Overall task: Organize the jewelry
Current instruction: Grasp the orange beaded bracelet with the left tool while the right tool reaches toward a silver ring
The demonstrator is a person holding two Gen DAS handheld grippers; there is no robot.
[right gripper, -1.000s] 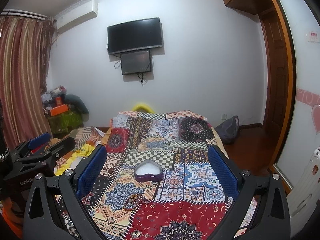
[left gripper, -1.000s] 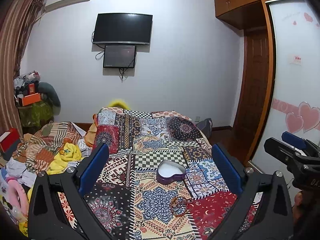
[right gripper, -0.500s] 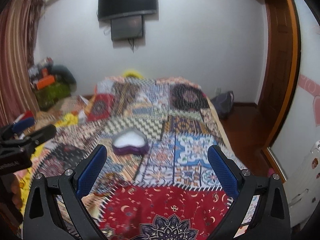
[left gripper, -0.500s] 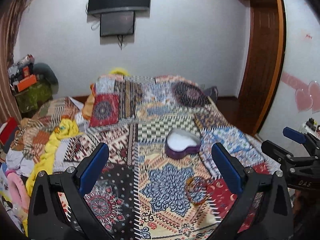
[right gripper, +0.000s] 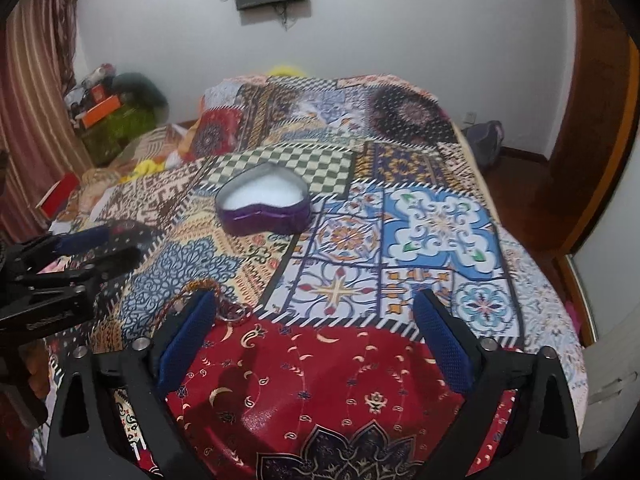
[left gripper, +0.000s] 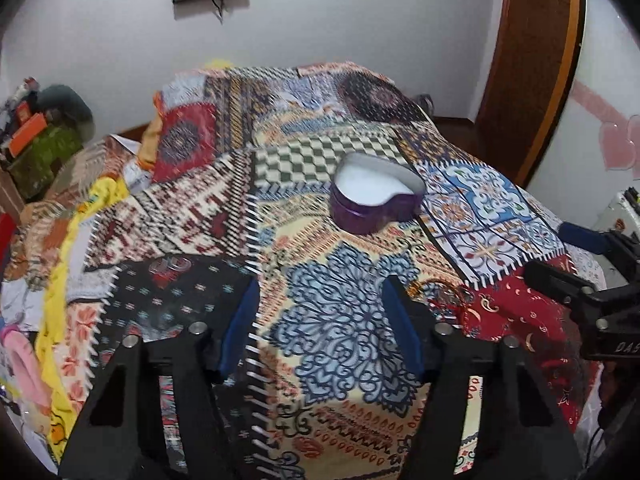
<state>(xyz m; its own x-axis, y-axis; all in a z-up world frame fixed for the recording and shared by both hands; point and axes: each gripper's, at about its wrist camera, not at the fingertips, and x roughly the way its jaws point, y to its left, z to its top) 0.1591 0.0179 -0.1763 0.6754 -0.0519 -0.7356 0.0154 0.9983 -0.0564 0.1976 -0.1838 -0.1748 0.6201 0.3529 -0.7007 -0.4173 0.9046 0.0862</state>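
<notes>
Jewelry here is a beaded bracelet (left gripper: pixel 448 300) lying flat on the bed's patchwork quilt (left gripper: pixel 340 328), and the landmark is a purple heart-shaped box (left gripper: pixel 376 196) with a white lining, sitting lidless on the quilt. From the left wrist camera, the bracelet lies nearer the camera than the box and a little to its right, at the edge of a red patch, partly hidden behind the right finger of the left gripper (left gripper: pixel 322 328). That gripper hangs over the blue floral patch below the box, released, fingers apart with nothing between them. The right gripper (left gripper: pixel 576 256) shows far right of the box.

From the right wrist camera, the box (right gripper: pixel 264 210) sits up and left of centre. The bracelet (right gripper: pixel 200 296) lies below it and slightly left, its loop running behind the left finger of the right gripper (right gripper: pixel 316 344), which is released and spread wide, holding nothing. The left gripper (right gripper: pixel 92 248) sits left of the box.
</notes>
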